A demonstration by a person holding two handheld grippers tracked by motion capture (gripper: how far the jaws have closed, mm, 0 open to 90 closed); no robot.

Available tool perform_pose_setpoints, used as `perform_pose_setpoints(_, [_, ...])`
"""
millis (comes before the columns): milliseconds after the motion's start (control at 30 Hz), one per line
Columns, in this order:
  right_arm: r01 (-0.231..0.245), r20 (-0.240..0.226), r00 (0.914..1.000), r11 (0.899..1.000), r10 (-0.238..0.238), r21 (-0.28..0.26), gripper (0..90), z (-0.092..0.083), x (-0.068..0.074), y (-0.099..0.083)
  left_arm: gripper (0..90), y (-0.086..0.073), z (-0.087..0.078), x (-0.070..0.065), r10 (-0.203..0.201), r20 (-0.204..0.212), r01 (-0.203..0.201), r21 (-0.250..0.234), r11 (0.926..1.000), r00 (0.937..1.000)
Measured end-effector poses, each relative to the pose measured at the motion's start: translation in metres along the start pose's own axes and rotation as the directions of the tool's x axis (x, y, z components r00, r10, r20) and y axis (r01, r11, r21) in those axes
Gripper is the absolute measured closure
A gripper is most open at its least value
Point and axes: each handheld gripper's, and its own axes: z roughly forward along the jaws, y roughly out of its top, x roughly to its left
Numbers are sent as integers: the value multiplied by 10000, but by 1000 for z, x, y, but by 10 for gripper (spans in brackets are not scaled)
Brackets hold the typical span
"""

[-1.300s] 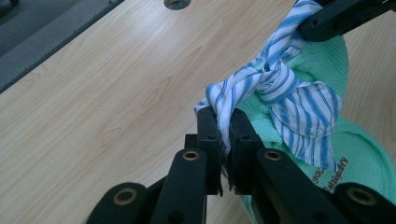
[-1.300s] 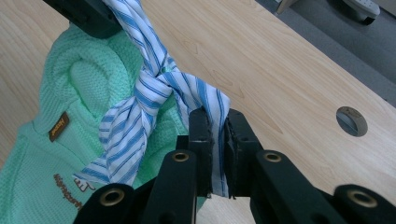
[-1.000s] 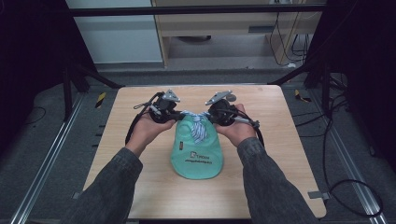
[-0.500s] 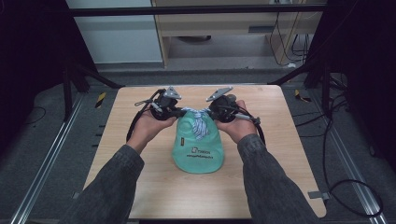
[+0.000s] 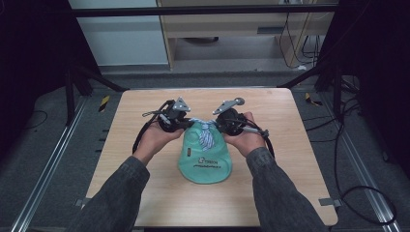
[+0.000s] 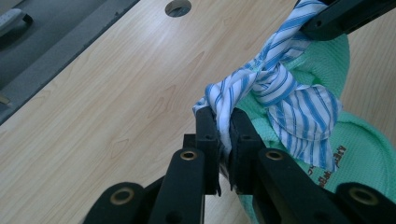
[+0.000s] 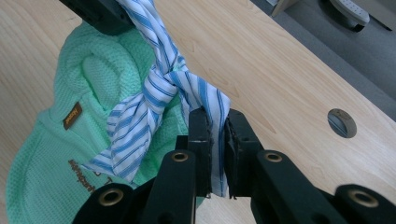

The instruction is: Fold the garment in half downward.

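Print on the green cloth (image 5: 205, 162): dark lettering, too small to read from the high view; in the right gripper view a small brown label (image 7: 72, 115) and a line of script, both blurred past reading.

Left tongs (image 6: 223, 128): bodies run off the bottom edge; the striped strip (image 6: 275, 88) disappears between the jaws, end hidden.

Right tongs (image 7: 215, 135): same, lower parts cut off; the strip's end passes between the jaws.

High view: both tongs' tips buried behind hands and housings. Forearms cut at the bottom edge. Bench (image 5: 145, 193) front edge partly covered by sleeves.
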Motion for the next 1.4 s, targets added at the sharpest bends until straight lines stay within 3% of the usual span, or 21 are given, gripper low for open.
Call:
perform_pose_setpoints(833, [-18,-283,9996,9999,21,109,806,10,24,-31,832,-27,12,-21,182,324,-184,48,9998,9993])
perform_pose_setpoints(1167, [-190,4,9998,9998,191,-18,814,6,18,-23,849,-8,14,-4,42,88,-42,-64,10000,10000])
perform_pose_setpoints(1400, [-215,214,9995,9997,218,-117,810,0,13,-16,845,3,11,-1,355,44,-354,-50,9994,9994])
